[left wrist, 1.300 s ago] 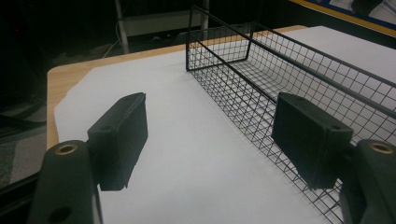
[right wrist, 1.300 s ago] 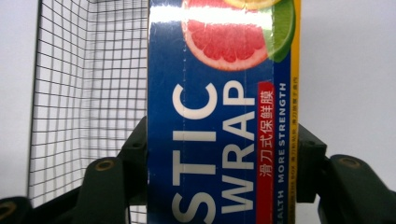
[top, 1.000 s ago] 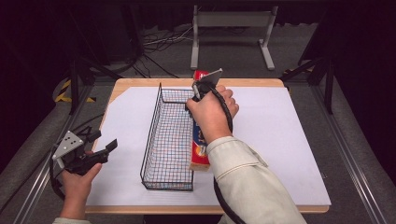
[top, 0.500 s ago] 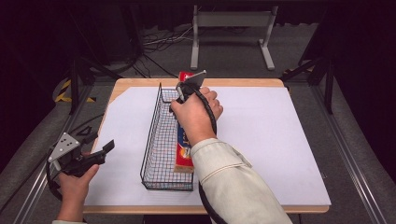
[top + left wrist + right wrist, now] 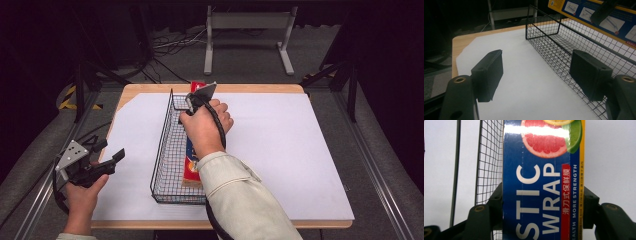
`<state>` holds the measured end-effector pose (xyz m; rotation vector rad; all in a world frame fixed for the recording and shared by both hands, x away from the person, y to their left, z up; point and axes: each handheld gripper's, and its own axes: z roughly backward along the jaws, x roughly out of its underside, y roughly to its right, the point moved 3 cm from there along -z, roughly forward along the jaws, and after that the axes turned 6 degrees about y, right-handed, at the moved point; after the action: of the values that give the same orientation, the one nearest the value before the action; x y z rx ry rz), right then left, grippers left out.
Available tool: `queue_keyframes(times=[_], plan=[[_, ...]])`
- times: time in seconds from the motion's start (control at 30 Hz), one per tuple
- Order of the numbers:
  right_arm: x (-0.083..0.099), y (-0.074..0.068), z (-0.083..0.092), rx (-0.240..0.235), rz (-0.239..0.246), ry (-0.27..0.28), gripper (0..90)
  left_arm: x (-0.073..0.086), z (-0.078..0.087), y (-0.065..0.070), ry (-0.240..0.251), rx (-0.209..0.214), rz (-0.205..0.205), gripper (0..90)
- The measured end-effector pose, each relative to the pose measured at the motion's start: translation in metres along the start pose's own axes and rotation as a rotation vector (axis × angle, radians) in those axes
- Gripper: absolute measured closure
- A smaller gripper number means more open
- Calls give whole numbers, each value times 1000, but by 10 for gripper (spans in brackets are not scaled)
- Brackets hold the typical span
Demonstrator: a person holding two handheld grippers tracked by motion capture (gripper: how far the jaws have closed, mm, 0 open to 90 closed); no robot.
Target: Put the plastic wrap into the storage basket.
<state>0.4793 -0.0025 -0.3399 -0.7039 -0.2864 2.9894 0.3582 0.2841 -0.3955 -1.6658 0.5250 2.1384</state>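
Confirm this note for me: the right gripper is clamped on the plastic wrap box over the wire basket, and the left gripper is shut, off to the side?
Not quite. The left gripper is open: the left gripper view shows its jaws apart with nothing between them. The rest holds: the right gripper clamps the plastic wrap box over the wire basket.

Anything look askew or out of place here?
Nothing damaged or spilled. The plastic wrap box isn't lying flat in the wire basket: it sits along the basket's right rim, clamped in the right gripper. The left gripper is open, off to the side.
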Motion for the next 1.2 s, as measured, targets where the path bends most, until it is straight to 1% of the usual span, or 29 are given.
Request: queue_keyframes(times=[0.1, 0.2, 0.3, 0.33, 0.37, 0.47, 0.53, 0.67, 0.73, 0.8, 0.9, 0.97, 1.03, 1.1, 1.2], plan=[[3, 1, -7, 11, 6, -4, 407, 0, 0, -1, 0, -2, 1, 273], [7, 1, -14, 10, 3, -13, 407, 0, -1, -1, 2, -1, 6, 274], [10, 0, -20, 16, -1, -20, 406, 0, -2, 0, -5, 0, -3, 274], [11, 0, -23, 17, 8, -23, 406, 0, -2, 0, -6, -1, -6, 274], [12, 0, -25, 18, 5, -26, 406, 0, -2, 0, -6, -2, -5, 274], [13, 0, -28, 15, 1, -29, 405, 0, -1, -1, -3, -3, -1, 274], [14, 1, -32, 24, -3, -32, 405, 0, -1, -1, 0, -2, 3, 274], [16, 4, -38, 29, -13, -39, 405, 0, -1, -1, -1, 0, 2, 274], [16, 4, -40, 30, -14, -39, 404, 0, -2, -1, -3, 0, 0, 274], [18, 6, -46, 39, -6, -43, 404, 0, -2, -1, -4, -1, 1, 274], [20, 5, -48, 40, -2, -47, 403, 0, -2, -1, -4, 0, 1, 274], [20, 5, -50, 33, -1, -46, 402, 0, -2, -2, -2, 6, 5, 273], [20, 5, -51, 24, -12, -54, 401, 1, -2, -1, -4, 5, 2, 273], [20, 5, -52, 36, 2, -54, 401, 1, -3, -1, -9, 4, 2, 273], [21, 3, -54, 39, 1, -50, 401, 1, -3, -1, -7, 2, -3, 273]])
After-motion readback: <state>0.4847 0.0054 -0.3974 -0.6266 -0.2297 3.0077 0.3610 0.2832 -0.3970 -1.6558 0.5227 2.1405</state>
